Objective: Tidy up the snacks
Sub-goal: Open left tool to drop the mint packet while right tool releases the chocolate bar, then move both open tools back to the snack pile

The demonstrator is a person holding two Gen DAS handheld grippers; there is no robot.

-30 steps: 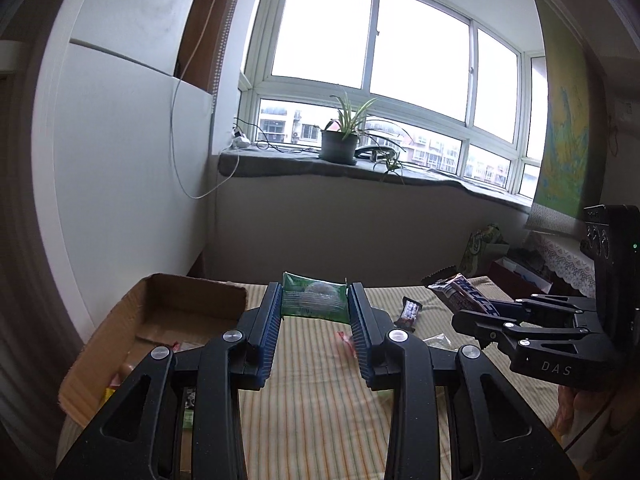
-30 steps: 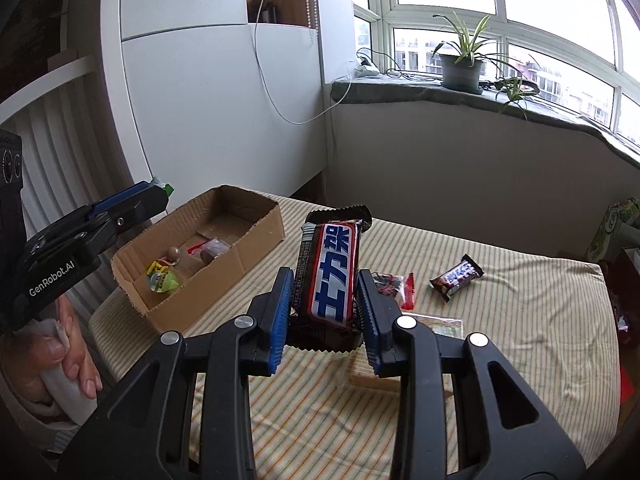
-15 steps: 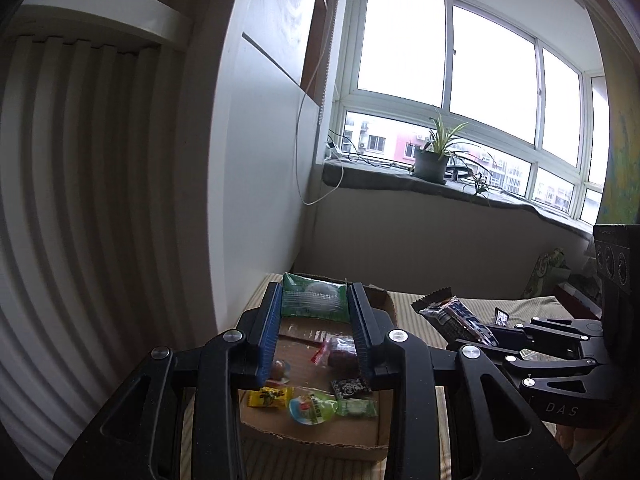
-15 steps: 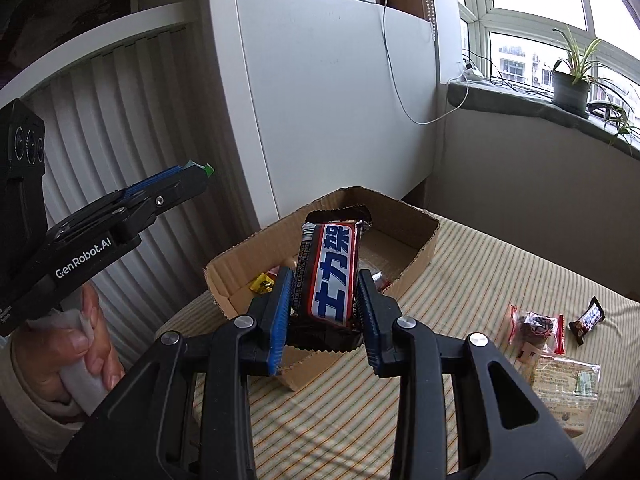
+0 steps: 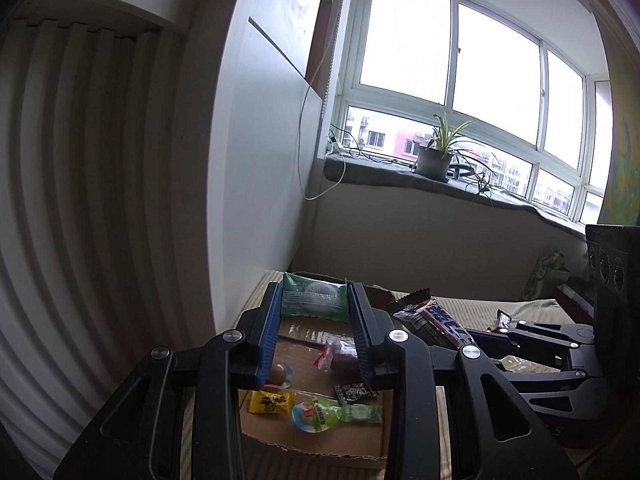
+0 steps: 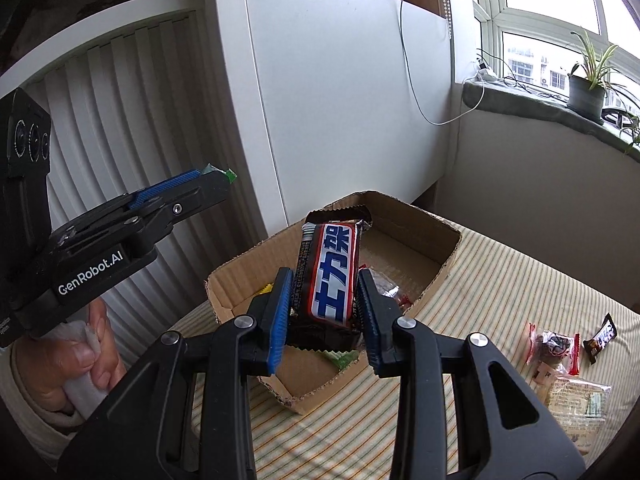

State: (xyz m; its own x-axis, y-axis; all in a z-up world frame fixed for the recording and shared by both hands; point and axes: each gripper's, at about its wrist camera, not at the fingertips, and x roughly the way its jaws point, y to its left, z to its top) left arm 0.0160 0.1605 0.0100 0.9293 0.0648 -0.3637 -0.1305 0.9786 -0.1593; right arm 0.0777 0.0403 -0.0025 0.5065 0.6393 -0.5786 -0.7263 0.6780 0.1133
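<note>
My left gripper (image 5: pixel 315 308) is shut on a green snack packet (image 5: pixel 314 298) and holds it above the open cardboard box (image 5: pixel 320 446). The box holds several small wrapped sweets (image 5: pixel 316 412). My right gripper (image 6: pixel 325 288) is shut on a chocolate bar (image 6: pixel 330 276) with a red, white and blue wrapper, held over the same box (image 6: pixel 436 276). The right gripper with its bar (image 5: pixel 440 322) also shows at the right of the left wrist view. The left gripper (image 6: pixel 208 188) shows at the left of the right wrist view.
The box stands on a striped tablecloth (image 6: pixel 492 312) near a white wall panel (image 6: pixel 340 100). Loose snacks lie on the cloth at right: a red-edged packet (image 6: pixel 554 346), a small dark bar (image 6: pixel 600 338) and a clear flat packet (image 6: pixel 576 400). A potted plant (image 5: pixel 434 158) is on the windowsill.
Both grippers have swung left from the table's middle to above the cardboard box, each still holding its snack. The box now lies right under the fingers.
</note>
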